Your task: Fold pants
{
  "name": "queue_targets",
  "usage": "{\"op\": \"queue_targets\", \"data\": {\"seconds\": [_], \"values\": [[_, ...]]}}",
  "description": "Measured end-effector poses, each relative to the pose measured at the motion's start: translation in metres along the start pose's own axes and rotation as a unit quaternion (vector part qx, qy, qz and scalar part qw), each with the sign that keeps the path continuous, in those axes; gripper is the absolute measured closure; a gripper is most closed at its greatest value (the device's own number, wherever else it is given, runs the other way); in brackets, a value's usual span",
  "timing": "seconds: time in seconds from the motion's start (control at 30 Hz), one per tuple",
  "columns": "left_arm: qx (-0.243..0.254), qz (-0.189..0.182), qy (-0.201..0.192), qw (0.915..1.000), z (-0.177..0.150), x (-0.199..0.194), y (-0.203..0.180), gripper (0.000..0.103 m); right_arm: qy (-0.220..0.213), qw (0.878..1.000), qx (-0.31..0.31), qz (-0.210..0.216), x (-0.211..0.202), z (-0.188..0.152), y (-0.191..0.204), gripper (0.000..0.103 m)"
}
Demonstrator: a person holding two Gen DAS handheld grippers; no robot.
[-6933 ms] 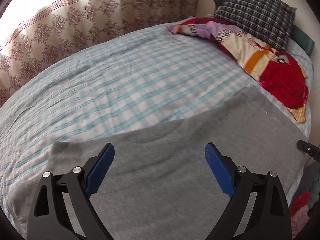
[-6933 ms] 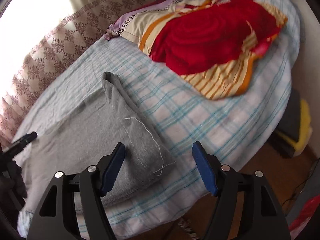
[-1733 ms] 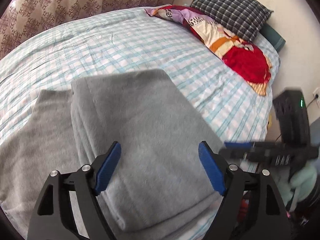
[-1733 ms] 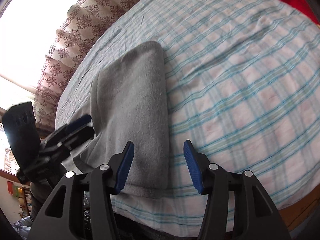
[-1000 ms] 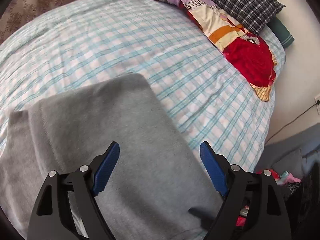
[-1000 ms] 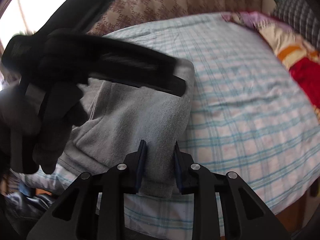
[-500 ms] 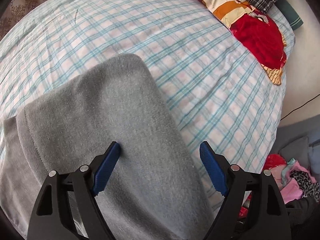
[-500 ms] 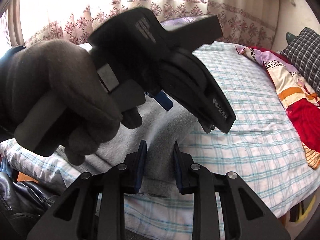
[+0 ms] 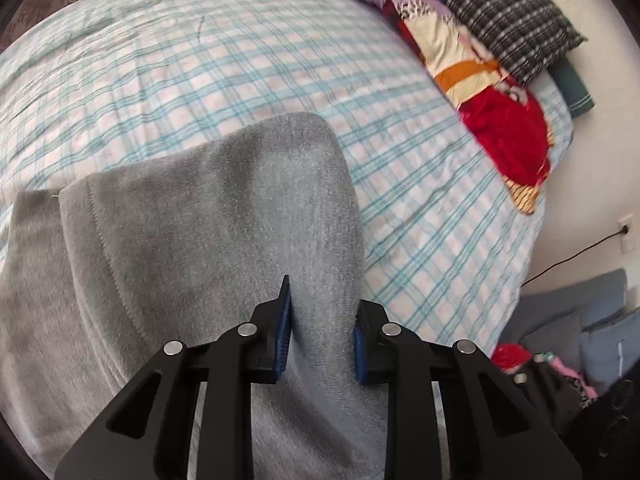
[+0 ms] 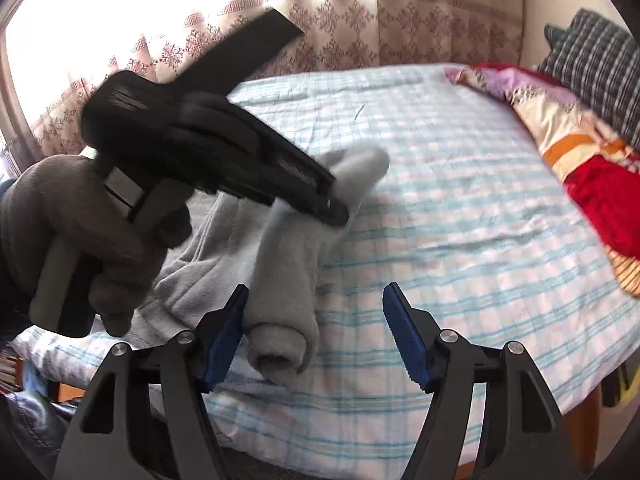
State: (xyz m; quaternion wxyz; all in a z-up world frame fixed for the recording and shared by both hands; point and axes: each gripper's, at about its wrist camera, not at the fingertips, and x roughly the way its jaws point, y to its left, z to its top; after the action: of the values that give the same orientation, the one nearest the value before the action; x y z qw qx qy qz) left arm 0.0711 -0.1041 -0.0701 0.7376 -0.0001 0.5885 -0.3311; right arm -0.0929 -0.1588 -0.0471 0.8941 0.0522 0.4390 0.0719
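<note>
The grey pants (image 9: 180, 240) lie folded in layers on the checked bed sheet (image 9: 200, 60). My left gripper (image 9: 322, 332) is shut on a thick folded ridge of the grey pants near their right edge. In the right wrist view the pants (image 10: 280, 280) form a rolled bundle at the bed's near edge. My right gripper (image 10: 316, 340) is open, with the bundle's end next to its left finger. The left gripper's black body, held by a gloved hand (image 10: 80, 232), pinches the pants further back.
A red and patterned blanket (image 9: 480, 80) and a dark plaid pillow (image 9: 500, 12) lie at the head of the bed. A patterned curtain (image 10: 360, 28) hangs behind the bed. A grey sofa (image 9: 580, 320) with clothes stands to the right, by the wall.
My left gripper went from open above the pants to shut on a fold of them. My right gripper went from shut on the pants' edge to open, letting go of it.
</note>
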Motion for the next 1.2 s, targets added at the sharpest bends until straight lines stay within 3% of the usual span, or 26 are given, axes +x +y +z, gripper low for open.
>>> {"op": "queue_targets", "data": {"seconds": [0.13, 0.17, 0.4, 0.53, 0.9, 1.2], "values": [[-0.008, -0.017, -0.020, 0.9996, -0.004, -0.017, 0.006, 0.079, 0.019, 0.998, 0.008, 0.058, 0.005, 0.004, 0.006, 0.075], [-0.011, -0.024, -0.028, 0.9993, -0.006, -0.024, 0.010, 0.080, 0.014, 0.998, 0.002, 0.059, 0.003, 0.007, 0.011, 0.077], [-0.053, -0.090, -0.085, 0.9909, -0.016, -0.078, 0.049, 0.080, -0.026, 0.994, -0.058, 0.092, -0.016, 0.038, 0.056, 0.080], [-0.075, -0.106, -0.118, 0.9844, -0.031, -0.112, 0.082, 0.080, -0.035, 0.989, -0.087, 0.115, -0.017, 0.051, 0.089, 0.081], [-0.154, -0.095, -0.187, 0.9655, -0.099, -0.188, 0.186, 0.080, -0.025, 0.968, -0.162, 0.190, 0.001, 0.075, 0.194, 0.082], [-0.232, -0.081, -0.198, 0.9488, -0.160, -0.200, 0.269, 0.081, 0.028, 0.951, -0.211, 0.226, 0.041, 0.069, 0.278, 0.083]]}}
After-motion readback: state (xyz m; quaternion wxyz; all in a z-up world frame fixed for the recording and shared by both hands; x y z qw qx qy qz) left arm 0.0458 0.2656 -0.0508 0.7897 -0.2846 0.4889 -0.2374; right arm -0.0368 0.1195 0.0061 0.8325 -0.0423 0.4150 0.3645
